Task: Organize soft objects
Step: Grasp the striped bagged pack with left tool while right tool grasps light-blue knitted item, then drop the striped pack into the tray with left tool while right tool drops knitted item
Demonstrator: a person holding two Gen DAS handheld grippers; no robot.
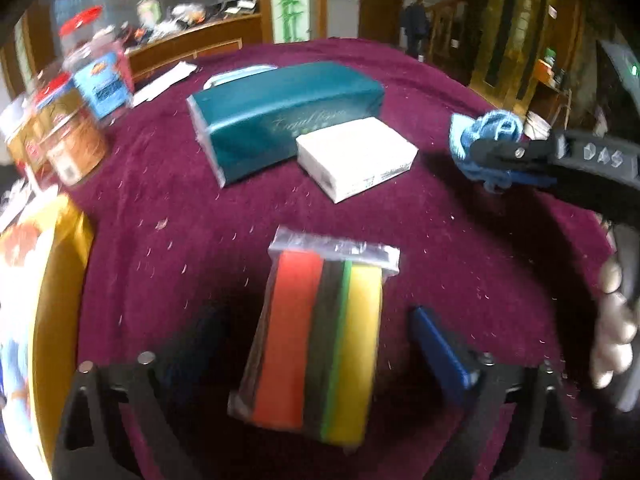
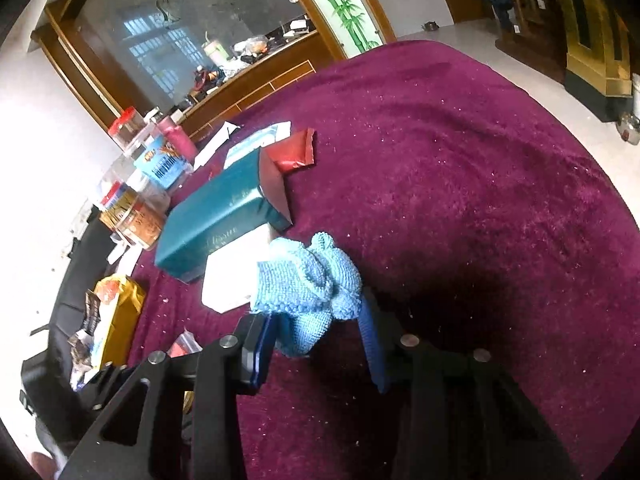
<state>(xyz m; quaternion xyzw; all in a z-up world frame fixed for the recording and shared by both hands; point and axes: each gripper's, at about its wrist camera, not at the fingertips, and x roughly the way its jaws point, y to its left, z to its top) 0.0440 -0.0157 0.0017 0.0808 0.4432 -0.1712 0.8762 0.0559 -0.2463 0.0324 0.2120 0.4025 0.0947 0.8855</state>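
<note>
A clear pack of sponges (image 1: 316, 340), red, black, green and yellow, lies on the maroon tablecloth (image 1: 460, 248) between the two blue pads of my left gripper (image 1: 312, 344), which is open around it without touching. My right gripper (image 2: 320, 332) is shut on a crumpled light blue knitted cloth (image 2: 312, 284) and holds it above the cloth-covered table; it also shows in the left wrist view (image 1: 484, 140). A teal tissue pack (image 1: 280, 116) and a white napkin pack (image 1: 356, 156) lie side by side further back.
Jars with red lids (image 1: 72, 120) stand at the left edge. A yellow snack bag (image 1: 36, 300) lies at the near left. A red packet (image 2: 292, 152) lies behind the teal pack. A wooden counter (image 2: 240, 92) stands beyond the table.
</note>
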